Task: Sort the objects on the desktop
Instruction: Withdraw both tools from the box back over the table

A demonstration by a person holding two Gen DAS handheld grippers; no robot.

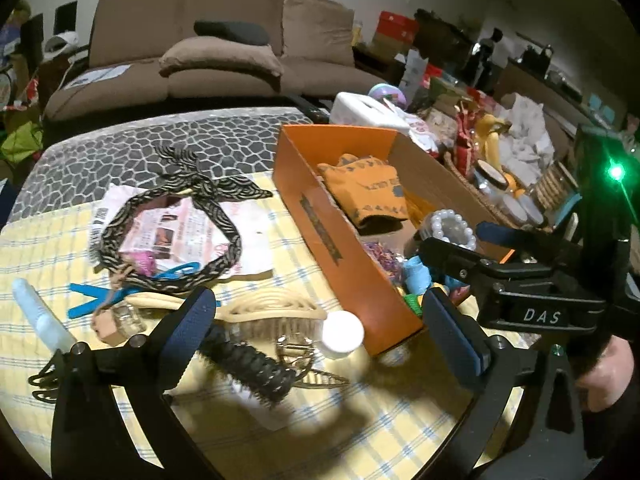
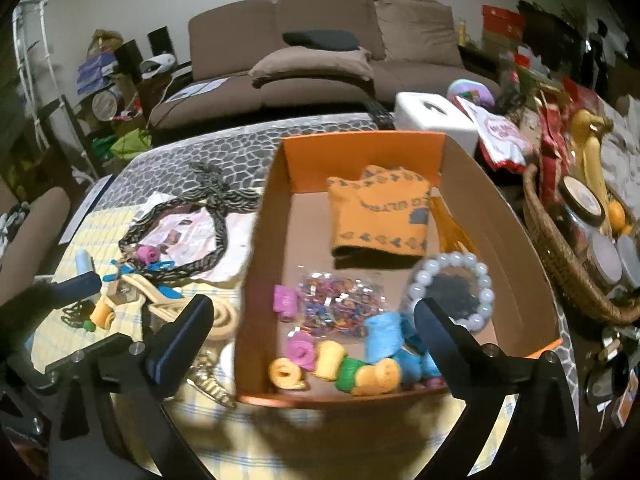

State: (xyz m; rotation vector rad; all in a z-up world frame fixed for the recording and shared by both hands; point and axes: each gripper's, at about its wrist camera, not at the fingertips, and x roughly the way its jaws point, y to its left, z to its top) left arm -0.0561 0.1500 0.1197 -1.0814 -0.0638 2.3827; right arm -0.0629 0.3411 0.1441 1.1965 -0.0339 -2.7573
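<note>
Dim room; tablecloth [image 1: 256,432] lit brightly from above, hard gripper shadows cast ahead. Green lamp [image 1: 616,171] glare flares. Fisheye edges vignetted, warped; right view slightly blurred.

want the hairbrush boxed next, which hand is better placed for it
Left. Its open tool hangs empty right over the hairbrush on the yellow cloth. The right tool, also open and empty, sits across the near wall of the orange box, farther from the brush.
</note>
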